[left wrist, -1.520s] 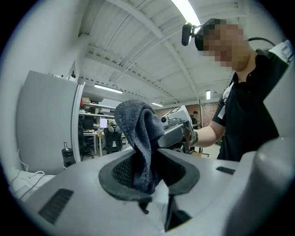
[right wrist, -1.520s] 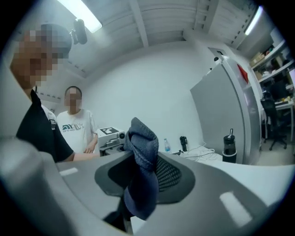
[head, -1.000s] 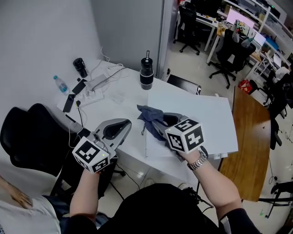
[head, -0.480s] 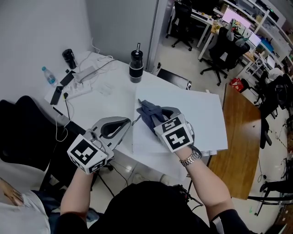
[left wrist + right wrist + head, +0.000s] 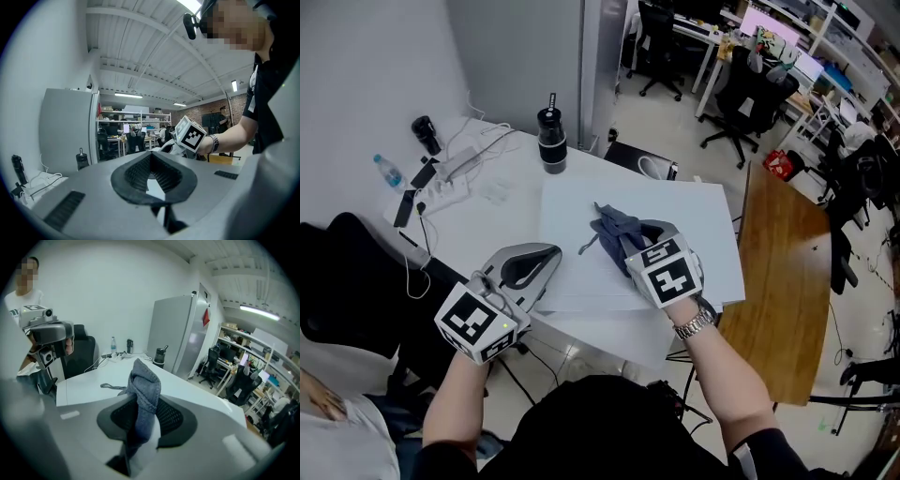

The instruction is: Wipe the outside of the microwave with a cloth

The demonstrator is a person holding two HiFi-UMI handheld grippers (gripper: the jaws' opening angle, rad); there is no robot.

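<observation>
Microwave (image 5: 581, 211), seen from above as a smooth, flat white box top, sits on the white table (image 5: 492, 225). The right gripper (image 5: 621, 246) pinches a soft, crumpled grey-blue knitted cloth (image 5: 612, 228) resting on that top, so wiping looks under way; next it likely needs sweeping across. The left gripper (image 5: 549, 254) hovers beside the front edge, ribbed jaws closed, empty.
</observation>
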